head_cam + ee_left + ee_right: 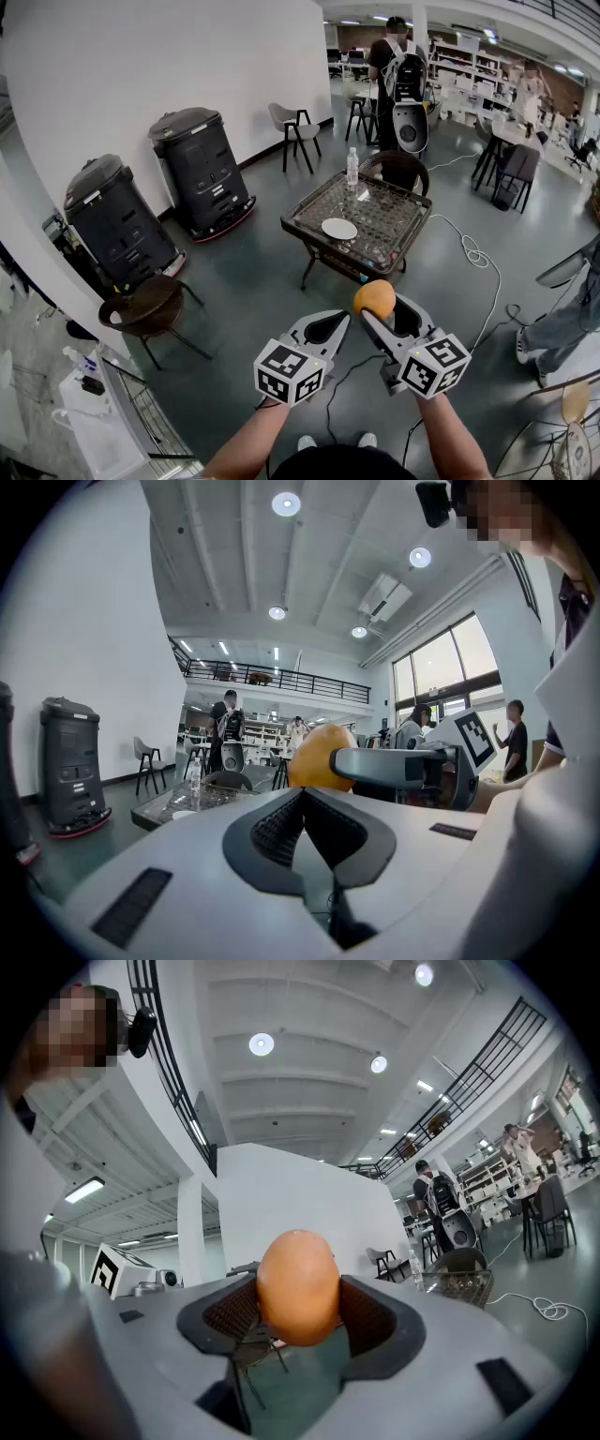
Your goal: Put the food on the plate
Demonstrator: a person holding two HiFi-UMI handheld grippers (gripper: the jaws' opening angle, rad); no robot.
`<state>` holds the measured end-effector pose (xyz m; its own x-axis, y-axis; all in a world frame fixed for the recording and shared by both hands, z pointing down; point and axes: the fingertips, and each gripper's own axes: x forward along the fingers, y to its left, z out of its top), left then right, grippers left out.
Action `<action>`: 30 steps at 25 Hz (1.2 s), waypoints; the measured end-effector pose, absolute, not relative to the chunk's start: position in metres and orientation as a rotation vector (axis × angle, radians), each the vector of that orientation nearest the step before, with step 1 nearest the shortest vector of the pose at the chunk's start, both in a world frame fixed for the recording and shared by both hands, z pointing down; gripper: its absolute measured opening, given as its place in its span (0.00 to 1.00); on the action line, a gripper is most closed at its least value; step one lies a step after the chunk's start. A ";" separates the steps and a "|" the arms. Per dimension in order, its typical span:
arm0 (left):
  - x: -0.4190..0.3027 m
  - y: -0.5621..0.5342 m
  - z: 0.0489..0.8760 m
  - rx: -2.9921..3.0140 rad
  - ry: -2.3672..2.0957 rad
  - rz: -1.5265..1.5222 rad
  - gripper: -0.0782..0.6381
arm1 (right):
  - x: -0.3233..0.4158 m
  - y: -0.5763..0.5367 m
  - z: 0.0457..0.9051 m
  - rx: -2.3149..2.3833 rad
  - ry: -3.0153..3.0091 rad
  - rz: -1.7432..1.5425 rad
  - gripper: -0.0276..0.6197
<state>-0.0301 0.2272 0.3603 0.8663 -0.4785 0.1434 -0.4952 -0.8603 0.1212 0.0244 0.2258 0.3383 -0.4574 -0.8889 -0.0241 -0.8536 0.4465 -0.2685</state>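
Note:
An orange, egg-shaped piece of food [374,298] sits between the pads of my right gripper [377,306], which is shut on it and held in the air well short of the table. In the right gripper view the orange food [298,1285] fills the gap between both pads. My left gripper [336,323] hovers just left of it, jaws shut and empty; from the left gripper view the food [322,757] shows beyond my closed tips [302,795]. A small white plate [339,228] lies on the dark glass-topped table [403,239] ahead.
A clear water bottle [352,168] stands at the table's far edge. A dark chair [398,170] is behind the table, a round brown chair [150,307] at my left. Two black machines [200,170] line the white wall. A white cable [480,258] trails right. People stand far back.

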 end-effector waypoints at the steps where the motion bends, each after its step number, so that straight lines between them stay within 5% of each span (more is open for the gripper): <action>1: -0.029 0.227 0.360 2.885 -0.757 0.164 0.12 | 0.027 0.225 0.339 -1.546 2.528 -0.330 0.48; 30: 0.012 0.225 0.382 2.811 -0.921 0.221 0.12 | 0.093 0.213 0.357 -1.471 2.546 -0.412 0.48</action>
